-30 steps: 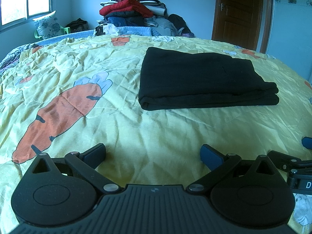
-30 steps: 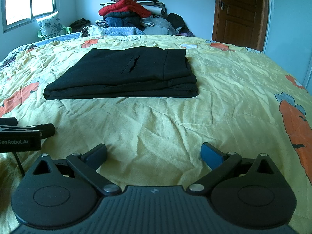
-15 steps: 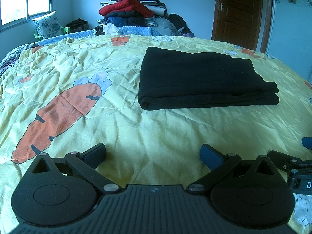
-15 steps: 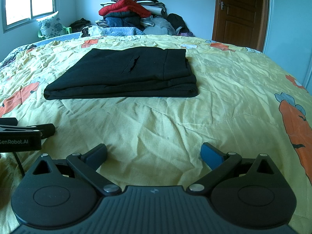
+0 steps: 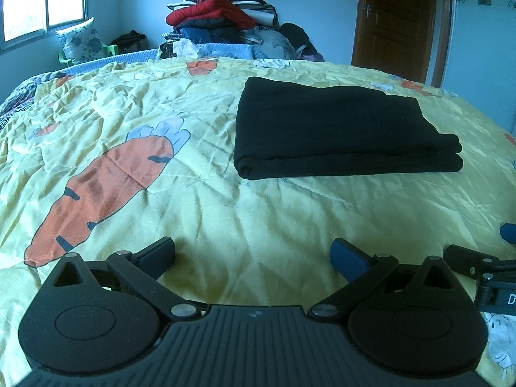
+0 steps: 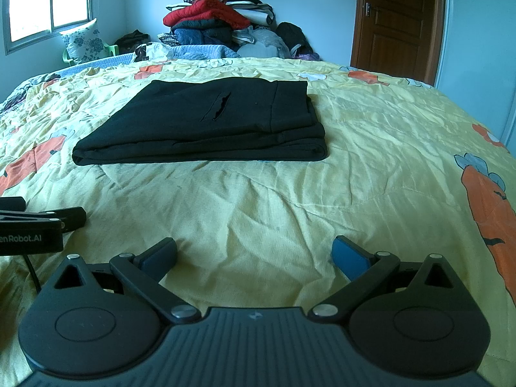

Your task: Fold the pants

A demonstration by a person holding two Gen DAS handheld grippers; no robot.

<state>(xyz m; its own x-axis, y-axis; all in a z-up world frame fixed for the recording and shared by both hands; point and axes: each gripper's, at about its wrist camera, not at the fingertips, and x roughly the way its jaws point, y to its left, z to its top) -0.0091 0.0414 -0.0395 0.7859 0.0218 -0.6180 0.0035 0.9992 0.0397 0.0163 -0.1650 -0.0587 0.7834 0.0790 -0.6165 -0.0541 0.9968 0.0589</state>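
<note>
No change from a second ago: pants (image 5: 338, 132) folded flat mid-bed (image 5: 258, 213), both grippers (image 5: 253, 251) (image 6: 254, 251) spread wide, empty, well short of them. Fold looks done.

Black pants (image 5: 335, 129) on yellow bedspread (image 5: 258, 213) (orange carrot print).

Pale blue walls (image 6: 322, 6). Bright window (image 6: 48, 0) at far left, daylight coming in. Brown panelled wooden door (image 6: 398, 22) far right. Wide bed w/ wrinkled yellow carrot-print quilt (image 6: 371, 148). Heap of clothes & bedding (image 6: 219, 16) at far wall; floral pillow on green plastic chair (image 6: 82, 43).
</note>
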